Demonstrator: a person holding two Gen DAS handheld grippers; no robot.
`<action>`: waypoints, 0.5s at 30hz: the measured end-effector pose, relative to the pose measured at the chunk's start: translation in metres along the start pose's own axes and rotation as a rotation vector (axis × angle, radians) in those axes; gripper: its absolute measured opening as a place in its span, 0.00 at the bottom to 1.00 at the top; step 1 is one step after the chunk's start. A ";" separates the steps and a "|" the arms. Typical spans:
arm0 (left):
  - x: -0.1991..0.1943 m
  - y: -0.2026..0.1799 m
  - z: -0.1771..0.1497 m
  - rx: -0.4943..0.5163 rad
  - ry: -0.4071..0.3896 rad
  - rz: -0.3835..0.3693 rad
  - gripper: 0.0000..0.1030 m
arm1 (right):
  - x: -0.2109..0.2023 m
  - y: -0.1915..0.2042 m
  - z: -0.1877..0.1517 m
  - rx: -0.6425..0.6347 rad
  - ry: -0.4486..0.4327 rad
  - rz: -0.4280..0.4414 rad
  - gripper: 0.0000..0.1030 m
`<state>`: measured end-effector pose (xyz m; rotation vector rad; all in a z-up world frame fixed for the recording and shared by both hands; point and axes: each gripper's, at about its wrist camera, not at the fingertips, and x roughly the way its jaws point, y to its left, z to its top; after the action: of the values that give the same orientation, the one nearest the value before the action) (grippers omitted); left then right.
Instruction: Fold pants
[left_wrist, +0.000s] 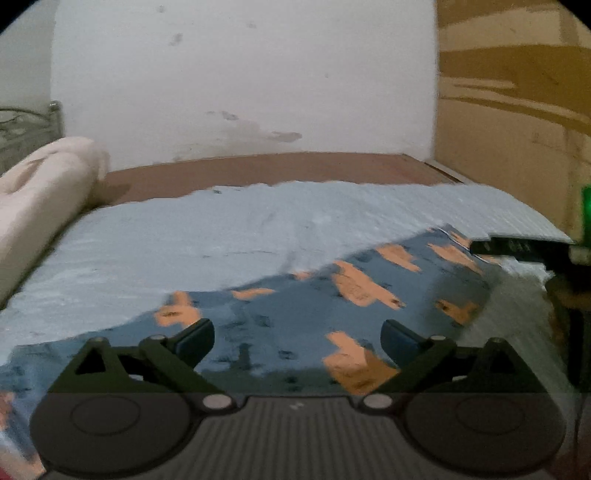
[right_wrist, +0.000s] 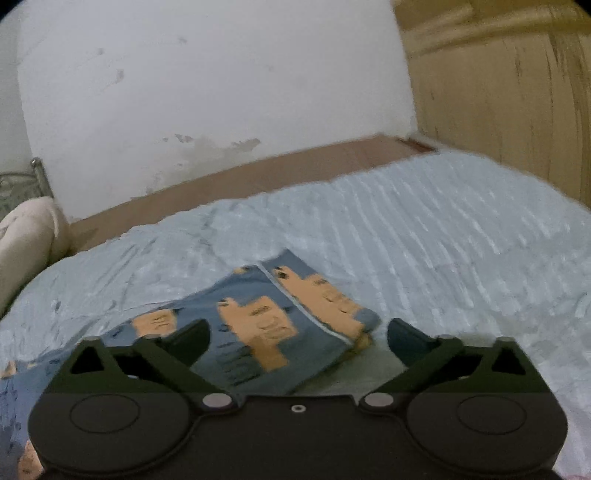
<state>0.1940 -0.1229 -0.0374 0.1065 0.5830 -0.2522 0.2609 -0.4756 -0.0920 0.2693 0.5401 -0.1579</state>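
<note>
Lying flat on the bedspread (right_wrist: 443, 229), pants (right_wrist: 258, 325) sit at 12 o'clock of both spread-apart, empty grippers—left gripper (left_wrist: 297, 341), right gripper (right_wrist: 298, 341)—likely between folds.

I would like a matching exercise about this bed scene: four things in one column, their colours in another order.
Things:
1. pants
2. bed cover
3. pillow
4. wardrobe

Colours:
A. cream
B. yellowish wood
C. blue with orange figures
D. pale blue

Pairs: 1-C, 2-D, 3-A, 4-B
</note>
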 end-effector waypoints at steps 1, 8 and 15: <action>-0.005 0.009 0.002 -0.009 -0.005 0.018 0.97 | -0.006 0.010 -0.001 -0.026 -0.007 0.016 0.99; -0.048 0.098 -0.012 -0.073 -0.028 0.201 0.98 | -0.030 0.098 -0.028 -0.176 0.019 0.223 0.99; -0.071 0.194 -0.054 -0.213 0.007 0.357 0.99 | -0.047 0.198 -0.066 -0.343 0.070 0.444 0.99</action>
<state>0.1594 0.0877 -0.0369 0.0039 0.5838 0.1569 0.2322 -0.2641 -0.0795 0.0554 0.5543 0.3735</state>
